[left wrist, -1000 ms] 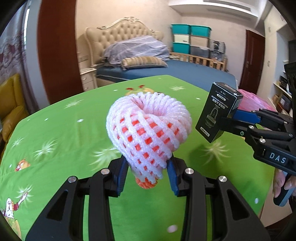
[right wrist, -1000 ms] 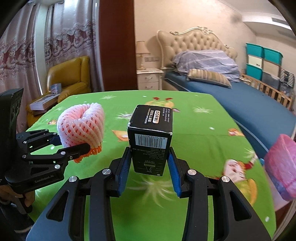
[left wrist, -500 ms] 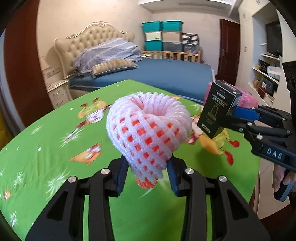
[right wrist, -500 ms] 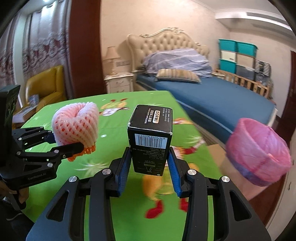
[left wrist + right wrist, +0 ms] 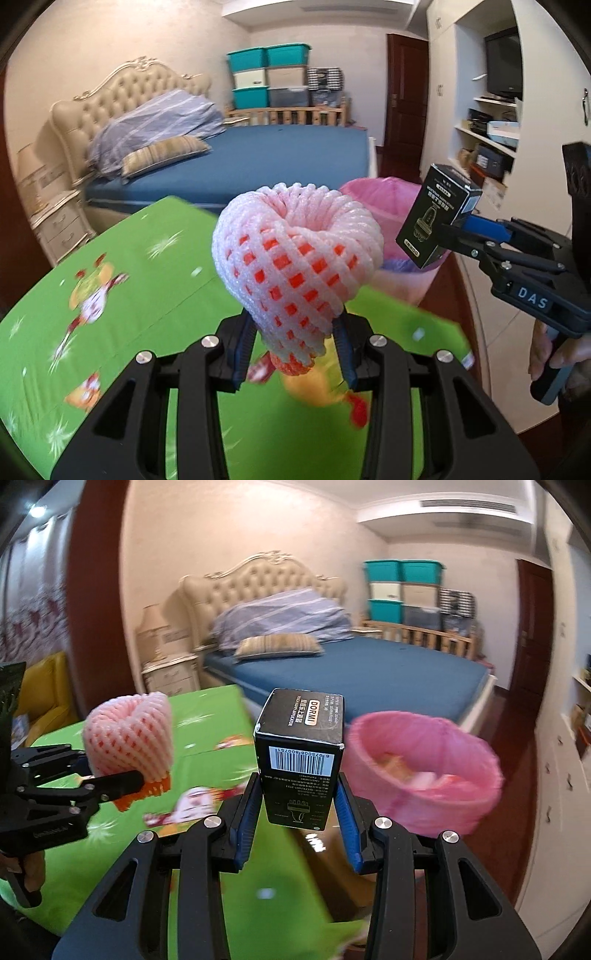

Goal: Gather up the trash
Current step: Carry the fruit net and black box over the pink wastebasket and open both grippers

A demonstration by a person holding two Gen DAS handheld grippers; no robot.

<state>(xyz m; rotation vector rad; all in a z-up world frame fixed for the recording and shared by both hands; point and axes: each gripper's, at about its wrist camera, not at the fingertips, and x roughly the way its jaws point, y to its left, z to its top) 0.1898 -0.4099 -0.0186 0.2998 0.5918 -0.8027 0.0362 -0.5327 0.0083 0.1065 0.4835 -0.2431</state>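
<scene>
Left gripper [image 5: 293, 356]: narrowly parted, blue pads pressed on lower end of pink foam fruit net [image 5: 297, 258]; held in air above green tablecloth [image 5: 122, 295].
Foam fruit net: upright, hollow top facing up, orange part at bottom between the pads.
Right gripper [image 5: 299, 808]: also narrowly parted, clamped on both sides of black carton box [image 5: 301, 755]; barcode face toward camera.
Black carton box: upright, above table edge, just left of pink-lined bin [image 5: 424, 775].
Pink-lined bin: beyond table edge, some trash inside, blurred.
Bed [image 5: 369, 672]: far behind, blue sheet.
</scene>
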